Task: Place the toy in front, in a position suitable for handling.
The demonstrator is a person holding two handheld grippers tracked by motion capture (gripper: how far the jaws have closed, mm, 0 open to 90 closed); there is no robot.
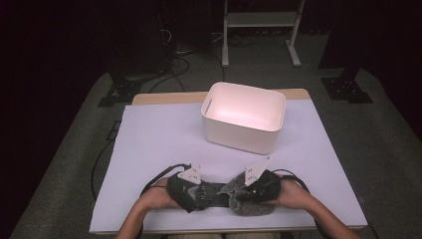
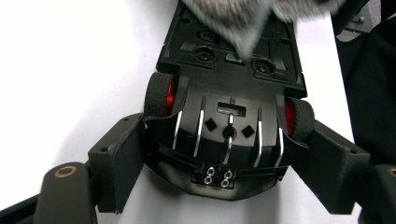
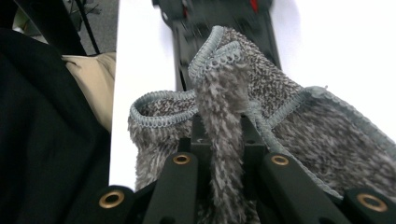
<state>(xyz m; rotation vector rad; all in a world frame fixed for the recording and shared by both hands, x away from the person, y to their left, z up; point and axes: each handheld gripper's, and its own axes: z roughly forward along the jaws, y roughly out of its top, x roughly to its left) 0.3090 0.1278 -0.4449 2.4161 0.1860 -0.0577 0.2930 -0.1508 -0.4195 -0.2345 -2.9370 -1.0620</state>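
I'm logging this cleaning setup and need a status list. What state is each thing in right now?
Toy car: upside down on the table, underside showing, clamped at its sides.
Grey cloth: bunched, lying over one end of the car.
White bin: upright, open, looks empty.
Left gripper: jaws closed on the car.
Right gripper: jaws pinching a fold of the cloth.

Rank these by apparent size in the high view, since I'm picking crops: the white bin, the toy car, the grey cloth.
1. white bin
2. and 3. grey cloth and toy car: unsure, since the grippers and the cloth hide much of the car.
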